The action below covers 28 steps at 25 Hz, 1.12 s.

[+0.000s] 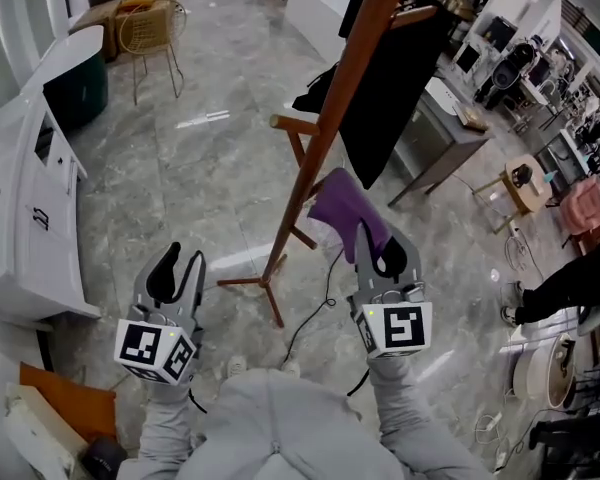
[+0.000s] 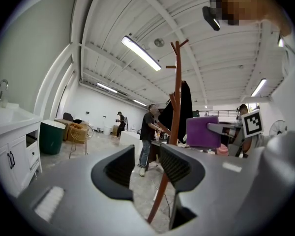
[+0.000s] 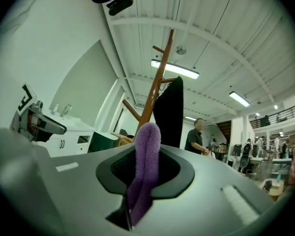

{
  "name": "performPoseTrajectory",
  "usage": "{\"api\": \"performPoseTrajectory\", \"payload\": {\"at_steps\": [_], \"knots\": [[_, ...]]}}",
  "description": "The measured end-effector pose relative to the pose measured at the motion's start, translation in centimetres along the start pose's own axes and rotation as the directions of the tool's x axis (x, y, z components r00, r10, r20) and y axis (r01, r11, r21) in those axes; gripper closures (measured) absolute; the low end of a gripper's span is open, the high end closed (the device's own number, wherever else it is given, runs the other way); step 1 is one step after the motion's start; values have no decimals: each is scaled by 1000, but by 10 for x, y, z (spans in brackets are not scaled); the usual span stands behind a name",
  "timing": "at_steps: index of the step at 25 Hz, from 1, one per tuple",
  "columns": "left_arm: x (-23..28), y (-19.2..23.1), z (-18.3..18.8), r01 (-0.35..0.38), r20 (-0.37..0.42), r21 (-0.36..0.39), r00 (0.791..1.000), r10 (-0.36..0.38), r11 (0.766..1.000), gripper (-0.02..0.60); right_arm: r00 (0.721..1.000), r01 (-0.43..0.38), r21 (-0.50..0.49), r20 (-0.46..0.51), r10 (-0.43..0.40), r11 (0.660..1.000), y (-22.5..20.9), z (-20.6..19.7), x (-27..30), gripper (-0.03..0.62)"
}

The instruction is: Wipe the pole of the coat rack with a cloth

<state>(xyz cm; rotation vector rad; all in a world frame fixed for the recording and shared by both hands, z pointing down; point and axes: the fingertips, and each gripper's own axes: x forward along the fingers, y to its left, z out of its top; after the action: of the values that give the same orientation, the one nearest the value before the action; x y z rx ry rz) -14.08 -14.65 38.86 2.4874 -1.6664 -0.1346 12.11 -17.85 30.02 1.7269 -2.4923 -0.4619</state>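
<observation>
a large workshop hall: equipment-laden desks (image 1: 450,118), strip-lit high ceiling (image 2: 196,28).

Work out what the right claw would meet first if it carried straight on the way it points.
Most likely the coat rack pole: in the right gripper view it rises just beyond the purple cloth clamped in the right claw. The black coat hangs close beside it, so depth leaves some doubt.

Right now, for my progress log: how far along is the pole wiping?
Done: the cloth is clamped in the right tool. In hand: it is held close beside the pole, contact unclear. Left: the wiping itself; the left tool is open and empty.
</observation>
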Motion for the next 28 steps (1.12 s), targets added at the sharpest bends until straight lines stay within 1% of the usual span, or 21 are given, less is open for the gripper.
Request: {"api": "performPoseTrajectory", "payload": {"at_steps": [2, 3, 4, 5, 7, 8, 9, 11, 13, 14, 16, 21, 28], "knots": [[1, -3, 0, 5, -2, 4, 1000, -5, 1000, 413, 997, 70, -24, 33, -69, 997, -13, 10, -2, 540], [1, -4, 1, 5, -3, 5, 1000, -5, 1000, 413, 993, 106, -54, 55, -103, 993, -17, 18, -2, 540], [0, -4, 3, 4, -4, 7, 1000, -4, 1000, 413, 989, 138, -104, 74, -131, 985, -18, 26, 0, 540], [-1, -4, 3, 2, -6, 8, 1000, -2, 1000, 413, 986, 160, -179, 84, -147, 971, -16, 33, 3, 540], [-2, -3, 2, -4, -6, 8, 1000, 4, 1000, 413, 986, 168, -354, 47, -161, 920, -4, 35, 16, 540], [-3, -3, 2, -8, -7, 7, 1000, 8, 1000, 413, 986, 164, -413, 37, -164, 896, 5, 33, 24, 540], [-5, -2, 2, -13, -7, 6, 1000, 13, 1000, 413, 987, 163, -452, 63, -151, 877, 15, 33, 33, 540], [-9, 0, 1, -25, -4, 6, 1000, 25, 1000, 413, 987, 147, -514, 133, -91, 845, 37, 33, 48, 540], [-12, 4, 1, -41, -2, 7, 999, 41, 999, 413, 991, 109, -572, 130, -41, 813, 54, 29, 57, 540], [-14, 6, 2, -51, -1, 7, 999, 51, 999, 413, 993, 88, -591, 117, -22, 802, 59, 25, 61, 540], [-18, 10, 1, -73, 0, 1, 997, 73, 997, 413, 996, 47, -606, 89, 9, 794, 67, 17, 67, 540], [-26, 23, -5, -118, -3, -18, 993, 118, 993, 413, 998, -47, -591, -2, 57, 806, 73, -14, 79, 540], [-25, 33, -16, -135, -15, -31, 991, 134, 990, 413, 987, -158, -562, -124, 107, 812, 86, -65, 82, 540]]}}
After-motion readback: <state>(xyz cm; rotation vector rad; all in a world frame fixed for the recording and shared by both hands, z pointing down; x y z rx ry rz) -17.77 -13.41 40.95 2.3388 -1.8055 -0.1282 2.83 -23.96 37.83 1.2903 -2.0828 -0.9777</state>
